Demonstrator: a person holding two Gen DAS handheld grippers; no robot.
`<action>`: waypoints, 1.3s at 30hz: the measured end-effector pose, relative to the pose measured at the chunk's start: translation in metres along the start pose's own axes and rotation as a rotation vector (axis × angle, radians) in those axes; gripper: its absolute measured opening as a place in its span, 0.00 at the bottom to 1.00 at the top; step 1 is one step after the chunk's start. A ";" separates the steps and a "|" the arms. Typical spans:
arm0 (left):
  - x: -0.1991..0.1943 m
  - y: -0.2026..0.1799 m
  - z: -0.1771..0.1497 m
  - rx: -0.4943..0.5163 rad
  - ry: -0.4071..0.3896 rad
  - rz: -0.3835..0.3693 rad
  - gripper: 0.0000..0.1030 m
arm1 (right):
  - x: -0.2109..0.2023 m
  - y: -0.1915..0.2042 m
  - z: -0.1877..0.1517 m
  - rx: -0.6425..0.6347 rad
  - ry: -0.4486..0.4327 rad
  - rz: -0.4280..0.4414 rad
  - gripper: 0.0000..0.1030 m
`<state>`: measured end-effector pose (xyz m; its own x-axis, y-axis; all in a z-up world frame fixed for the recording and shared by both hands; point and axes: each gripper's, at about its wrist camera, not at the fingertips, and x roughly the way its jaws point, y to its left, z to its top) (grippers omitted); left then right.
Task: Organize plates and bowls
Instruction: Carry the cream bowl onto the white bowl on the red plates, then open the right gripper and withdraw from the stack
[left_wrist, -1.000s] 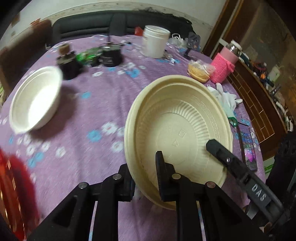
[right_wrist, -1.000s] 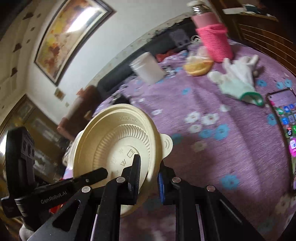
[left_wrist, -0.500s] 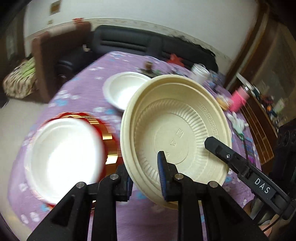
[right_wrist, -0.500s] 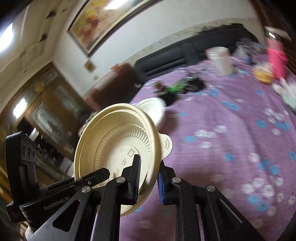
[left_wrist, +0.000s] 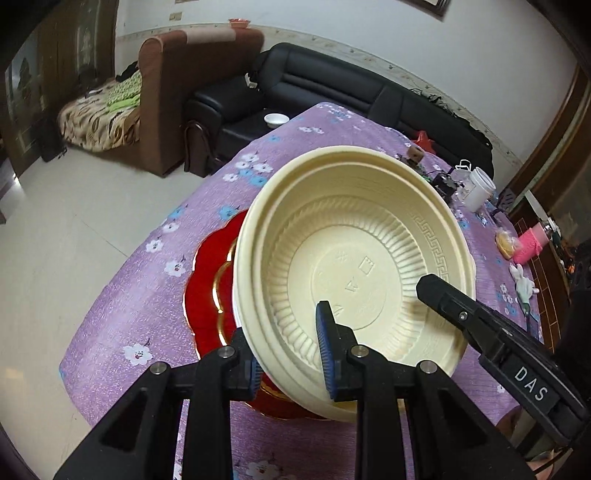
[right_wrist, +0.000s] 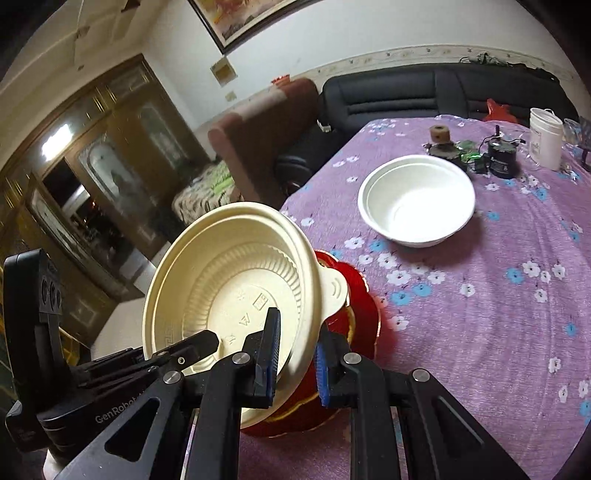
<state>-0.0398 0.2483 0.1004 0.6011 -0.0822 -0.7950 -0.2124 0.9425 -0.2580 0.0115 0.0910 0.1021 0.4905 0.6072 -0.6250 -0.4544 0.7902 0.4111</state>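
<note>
Both grippers (left_wrist: 290, 356) (right_wrist: 295, 363) clamping cream bowl (left_wrist: 354, 273) rim, over red plate (left_wrist: 207, 280)

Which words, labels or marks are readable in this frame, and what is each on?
"DAS": on the right claw, seen from the left wrist.
"GenRobo...": on the left claw, seen from the right wrist; rest cut off.
Embossed symbols on the cream bowl base: not readable.
White jar label: too small.
</note>
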 end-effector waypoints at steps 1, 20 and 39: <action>-0.002 0.005 -0.001 -0.003 -0.002 -0.003 0.26 | 0.004 0.001 0.001 -0.001 0.005 -0.006 0.18; -0.048 0.017 -0.009 -0.010 -0.134 -0.048 0.69 | -0.034 -0.001 -0.001 0.022 -0.146 -0.109 0.57; -0.072 -0.026 -0.043 0.020 -0.140 -0.106 0.72 | -0.218 0.173 -0.054 -0.349 0.041 0.041 0.80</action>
<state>-0.1105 0.2159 0.1409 0.7211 -0.1365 -0.6792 -0.1276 0.9374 -0.3239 -0.2143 0.0906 0.2732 0.4398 0.6284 -0.6416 -0.7032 0.6853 0.1893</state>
